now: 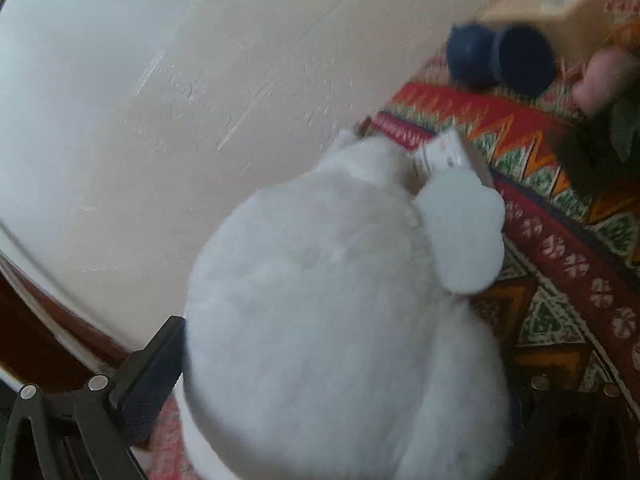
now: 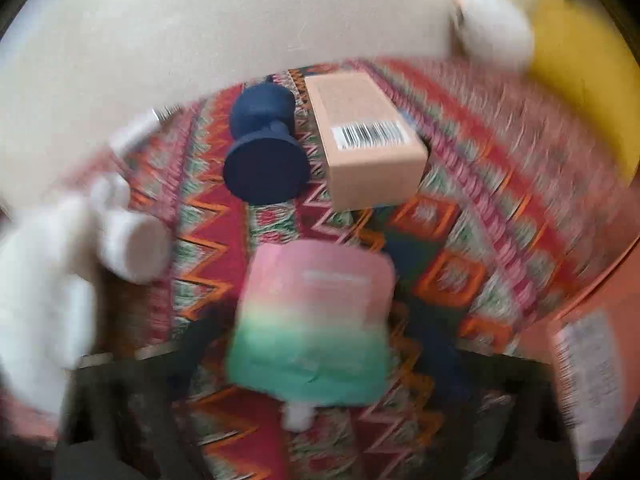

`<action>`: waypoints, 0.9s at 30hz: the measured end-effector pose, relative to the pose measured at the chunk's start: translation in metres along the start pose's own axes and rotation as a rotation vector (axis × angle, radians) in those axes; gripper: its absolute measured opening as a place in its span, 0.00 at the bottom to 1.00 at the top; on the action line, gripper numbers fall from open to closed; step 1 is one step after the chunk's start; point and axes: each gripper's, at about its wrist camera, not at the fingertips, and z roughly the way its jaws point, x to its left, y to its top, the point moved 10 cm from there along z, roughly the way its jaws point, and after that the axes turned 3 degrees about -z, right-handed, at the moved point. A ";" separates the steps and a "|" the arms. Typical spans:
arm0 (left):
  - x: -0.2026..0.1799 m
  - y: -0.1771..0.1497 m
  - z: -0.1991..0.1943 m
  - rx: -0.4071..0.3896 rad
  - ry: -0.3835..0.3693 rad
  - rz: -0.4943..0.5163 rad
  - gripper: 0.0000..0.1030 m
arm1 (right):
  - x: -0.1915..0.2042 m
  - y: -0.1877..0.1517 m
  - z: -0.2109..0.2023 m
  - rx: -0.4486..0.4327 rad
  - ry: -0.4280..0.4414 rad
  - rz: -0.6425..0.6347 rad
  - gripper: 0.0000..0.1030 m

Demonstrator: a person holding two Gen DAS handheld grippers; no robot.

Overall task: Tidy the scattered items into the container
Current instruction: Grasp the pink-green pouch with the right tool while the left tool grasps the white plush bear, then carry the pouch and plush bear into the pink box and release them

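Between our left jaws we hold a white plush toy (image 1: 320, 300); its soft body fills the gap, and the black left finger pad (image 1: 148, 376) presses its side while the right finger is mostly hidden behind the fur. Ahead of these jaws and to the right lie a dark blue dumbbell (image 1: 504, 60) and a cardboard box (image 1: 552, 12) on a patterned rug (image 1: 560, 280), with a pale wall (image 1: 160, 100) to the left. Between our right jaws sits a pink-and-green pouch (image 2: 316, 324), its white cap toward us; the view is blurred, so we cannot tell whether the jaws grip it. Straight ahead of it lie the same dumbbell (image 2: 264, 152) and box (image 2: 364, 140), side by side. An orange container (image 2: 592, 380) shows at the right edge, beside the right jaws.
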 end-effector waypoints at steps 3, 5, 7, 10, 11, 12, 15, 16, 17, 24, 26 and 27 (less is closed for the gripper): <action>0.018 -0.008 -0.020 -0.013 -0.038 -0.055 0.80 | 0.011 -0.006 -0.018 0.006 0.070 -0.020 0.47; 0.034 -0.018 -0.041 -0.017 -0.064 -0.106 0.80 | 0.012 -0.019 -0.040 -0.002 0.107 -0.032 0.46; 0.049 -0.029 -0.062 -0.014 -0.092 -0.161 0.80 | 0.013 -0.034 -0.064 -0.013 0.144 -0.045 0.46; 0.073 -0.056 -0.102 0.015 -0.138 -0.258 0.80 | 0.017 -0.066 -0.110 -0.031 0.180 -0.091 0.46; 0.079 -0.066 -0.111 0.026 -0.148 -0.283 0.80 | 0.019 -0.078 -0.125 -0.036 0.190 -0.108 0.46; 0.084 -0.076 -0.124 0.036 -0.159 -0.308 0.80 | 0.020 -0.093 -0.141 -0.040 0.200 -0.125 0.46; 0.094 -0.105 -0.163 0.061 -0.193 -0.375 0.80 | 0.021 -0.136 -0.182 -0.045 0.235 -0.159 0.46; 0.096 -0.112 -0.177 0.064 -0.204 -0.390 0.80 | 0.023 -0.148 -0.193 -0.044 0.253 -0.160 0.46; 0.099 -0.122 -0.196 0.067 -0.219 -0.418 0.80 | 0.023 -0.162 -0.206 -0.043 0.271 -0.159 0.46; 0.087 -0.173 -0.294 0.070 -0.295 -0.490 0.80 | 0.022 -0.259 -0.280 -0.060 0.352 -0.175 0.46; 0.078 -0.179 -0.317 0.057 -0.329 -0.488 0.80 | 0.013 -0.282 -0.296 -0.079 0.352 -0.179 0.46; 0.072 -0.182 -0.333 0.047 -0.347 -0.481 0.80 | 0.007 -0.294 -0.304 -0.089 0.351 -0.179 0.46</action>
